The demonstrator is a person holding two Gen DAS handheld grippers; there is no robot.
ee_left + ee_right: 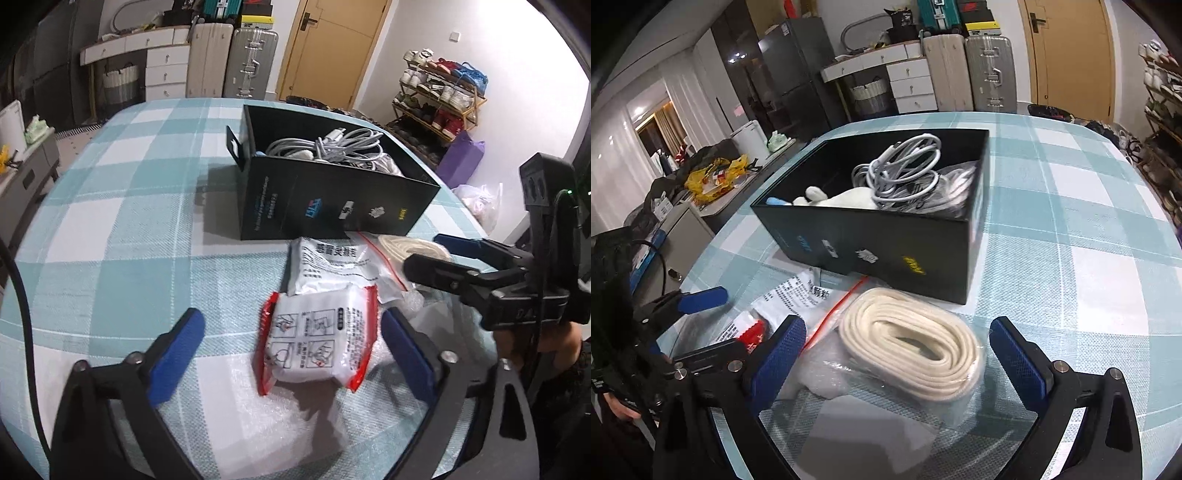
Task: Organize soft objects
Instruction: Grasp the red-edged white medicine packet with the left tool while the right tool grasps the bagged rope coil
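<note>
A black open box [332, 199] [886, 251] stands on the checked tablecloth and holds coiled white cables [332, 146] [905, 170] and a white plush toy [842, 197]. In front of it lie a white pouch with red ends [317, 343], a white printed sachet [328, 264] [798, 295], and a bagged coil of cream rope [916, 339] [410, 245]. My left gripper [291, 354] is open, its fingers on either side of the red-ended pouch. My right gripper [897, 360] [439, 254] is open around the rope coil.
Bubble wrap [266, 417] [827, 376] lies under the packets at the near table edge. Suitcases [232, 62], a drawer unit [166, 70], a door [332, 48] and a shoe rack [439, 96] stand beyond the table. A low cabinet [687, 236] with bags is at left.
</note>
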